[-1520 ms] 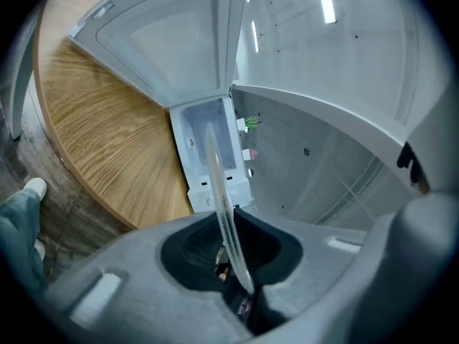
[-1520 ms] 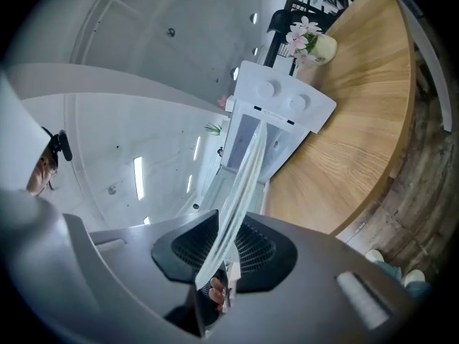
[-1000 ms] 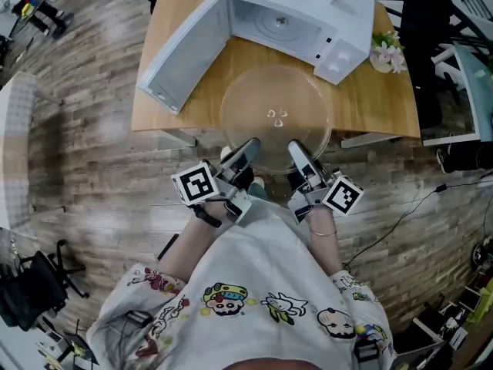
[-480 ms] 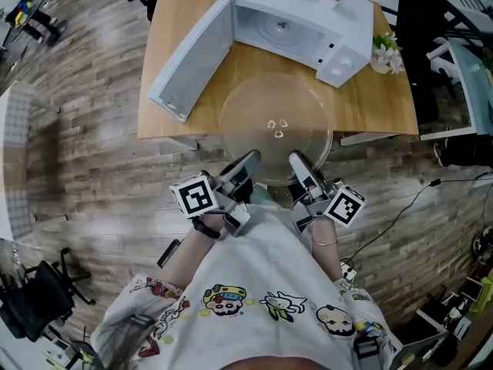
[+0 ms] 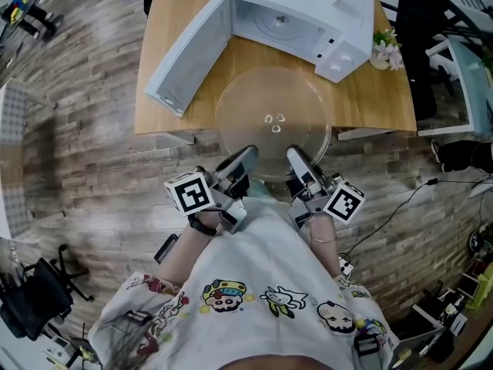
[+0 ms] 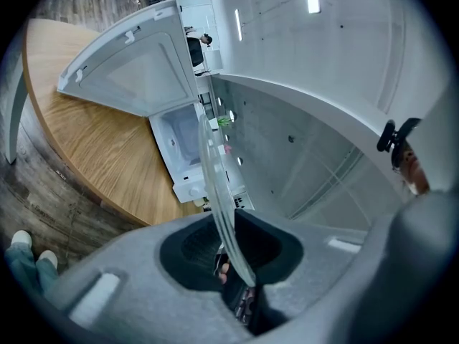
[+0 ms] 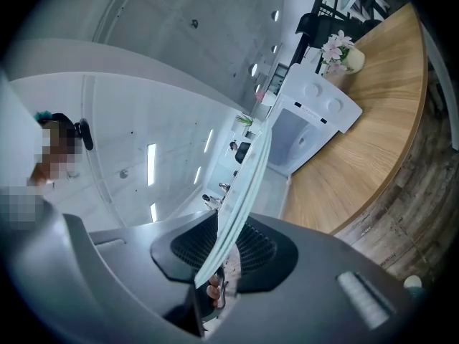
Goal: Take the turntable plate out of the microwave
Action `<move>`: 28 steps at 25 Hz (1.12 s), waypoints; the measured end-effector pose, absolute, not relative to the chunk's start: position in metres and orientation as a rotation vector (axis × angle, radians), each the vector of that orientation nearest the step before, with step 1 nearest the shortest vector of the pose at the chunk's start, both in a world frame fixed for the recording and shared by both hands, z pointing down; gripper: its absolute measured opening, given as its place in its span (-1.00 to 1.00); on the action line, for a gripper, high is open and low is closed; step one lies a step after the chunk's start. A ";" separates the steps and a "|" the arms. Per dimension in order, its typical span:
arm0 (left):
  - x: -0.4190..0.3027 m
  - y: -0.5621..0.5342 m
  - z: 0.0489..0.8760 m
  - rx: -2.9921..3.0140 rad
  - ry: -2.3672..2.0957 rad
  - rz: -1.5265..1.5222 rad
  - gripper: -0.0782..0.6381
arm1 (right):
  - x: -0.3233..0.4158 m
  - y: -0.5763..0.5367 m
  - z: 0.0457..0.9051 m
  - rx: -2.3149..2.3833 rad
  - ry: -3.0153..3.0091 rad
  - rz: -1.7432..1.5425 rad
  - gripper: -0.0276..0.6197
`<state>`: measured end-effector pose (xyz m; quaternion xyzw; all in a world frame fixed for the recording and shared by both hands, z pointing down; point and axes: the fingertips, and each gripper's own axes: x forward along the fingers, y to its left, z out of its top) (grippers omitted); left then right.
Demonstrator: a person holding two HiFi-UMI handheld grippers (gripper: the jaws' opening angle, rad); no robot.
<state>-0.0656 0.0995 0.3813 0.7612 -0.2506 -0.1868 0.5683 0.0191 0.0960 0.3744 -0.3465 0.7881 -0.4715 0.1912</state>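
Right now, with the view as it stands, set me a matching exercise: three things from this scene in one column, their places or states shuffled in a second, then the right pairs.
Things
1. turntable plate
2. microwave door
3. flowers

Places or states
A. standing at the far right of the table, beside the microwave
B. clamped at its near rim by the left gripper and the right gripper, outside the microwave
C. swung wide open to the left

Right pairs: 1-B, 2-C, 3-A
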 end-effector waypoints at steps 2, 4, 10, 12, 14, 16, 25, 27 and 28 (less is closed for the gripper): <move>-0.066 0.097 0.378 1.822 -0.590 -0.435 -0.64 | 0.018 0.095 0.374 -0.970 2.216 -1.321 -0.64; -0.068 0.096 0.377 1.828 -0.595 -0.439 -0.64 | 0.018 0.094 0.372 -0.965 2.221 -1.316 -0.64; -0.067 0.095 0.376 1.831 -0.616 -0.442 -0.64 | 0.019 0.092 0.372 -0.953 2.227 -1.312 -0.64; -0.065 0.095 0.376 1.832 -0.619 -0.440 -0.63 | 0.021 0.091 0.372 -0.953 2.229 -1.315 -0.64; -0.063 0.095 0.375 1.830 -0.619 -0.443 -0.63 | 0.023 0.091 0.371 -0.954 2.231 -1.316 -0.64; -0.064 0.094 0.375 1.831 -0.617 -0.445 -0.63 | 0.022 0.090 0.369 -0.954 2.233 -1.311 -0.64; -0.065 0.091 0.375 1.835 -0.611 -0.441 -0.63 | 0.020 0.087 0.370 -0.951 2.244 -1.310 -0.64; -0.065 0.091 0.377 1.838 -0.614 -0.436 -0.63 | 0.019 0.087 0.371 -0.951 2.245 -1.313 -0.64; -0.066 0.091 0.377 1.839 -0.616 -0.435 -0.63 | 0.019 0.087 0.371 -0.950 2.245 -1.313 -0.64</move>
